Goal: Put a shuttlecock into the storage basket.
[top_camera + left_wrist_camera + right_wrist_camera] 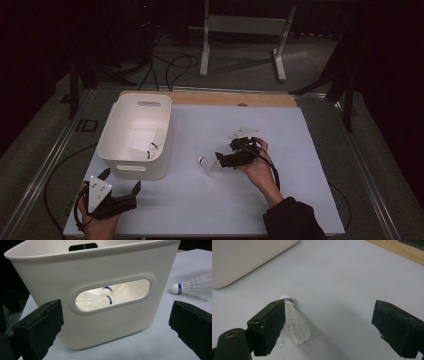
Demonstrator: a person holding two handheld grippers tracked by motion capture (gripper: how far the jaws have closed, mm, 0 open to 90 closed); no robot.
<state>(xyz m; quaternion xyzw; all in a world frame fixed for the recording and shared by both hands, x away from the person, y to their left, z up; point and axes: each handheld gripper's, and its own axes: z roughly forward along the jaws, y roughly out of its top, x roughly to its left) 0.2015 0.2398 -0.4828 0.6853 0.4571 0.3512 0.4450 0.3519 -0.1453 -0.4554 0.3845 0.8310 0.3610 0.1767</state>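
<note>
A white shuttlecock [207, 164] with a blue band lies on its side on the pale table; in the right gripper view it [295, 326] rests against the inner face of one jaw. My right gripper [222, 156] [332, 312] stands open around it, the other jaw well apart. A white bin [135, 135] stands at the left. Through its handle slot, in the left gripper view, I see two shuttlecocks [96, 300] inside the bin [100, 265]. My left gripper [121, 180] [115, 320] is open just in front of the bin, holding nothing. The loose shuttlecock [192, 286] lies to the bin's right.
A wooden strip [210, 97] runs along the table's far edge. Beyond it a white metal stand [245, 25] and black cables [170, 65] are on the floor. Bare table surface [200, 205] lies between the two hands.
</note>
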